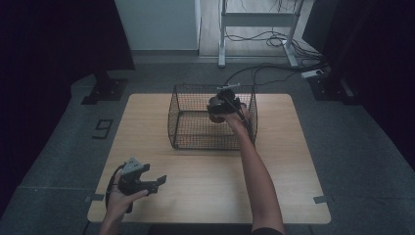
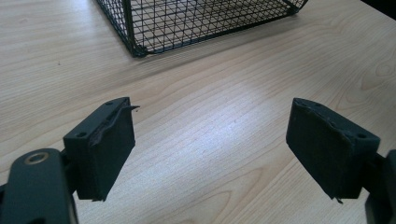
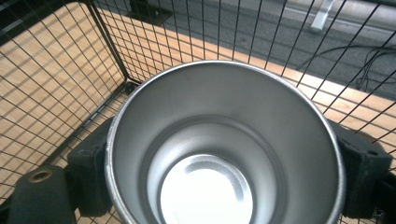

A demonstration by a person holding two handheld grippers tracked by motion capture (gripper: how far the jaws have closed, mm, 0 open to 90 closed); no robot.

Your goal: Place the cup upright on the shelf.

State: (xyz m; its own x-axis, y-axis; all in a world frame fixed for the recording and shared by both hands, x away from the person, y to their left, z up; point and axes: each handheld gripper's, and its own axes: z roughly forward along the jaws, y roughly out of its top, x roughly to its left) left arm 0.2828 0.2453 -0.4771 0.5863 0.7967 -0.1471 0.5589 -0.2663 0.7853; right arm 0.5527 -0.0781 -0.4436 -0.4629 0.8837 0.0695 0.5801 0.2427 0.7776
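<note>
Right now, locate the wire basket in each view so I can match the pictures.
High view: the wire basket stands at the table's middle, toward the far edge.
Left gripper view: its near corner fills the top centre.
Right gripper view: its mesh surrounds the metal cup.
Shared landmark: the wooden table.

- This looks like a lab or test room set up for recording, not a home or a shop.
- A plain light-wood table (image 1: pixel 205 196) stands alone on grey carpet floor (image 1: pixel 362 161), almost bare apart from a black wire basket (image 1: pixel 195 122).
- Dark curtains (image 1: pixel 44 49) close off both sides, carried on black floor stands (image 1: pixel 103 90).
- Behind, a white metal frame (image 1: pixel 257 22) stands on the floor, with loose black cables (image 1: pixel 264 39) and a power strip (image 1: pixel 313 73) trailing across it.
- A person at the table holds a cabled hand-held gripper (image 1: pixel 159 182), an instrumented device.
</note>
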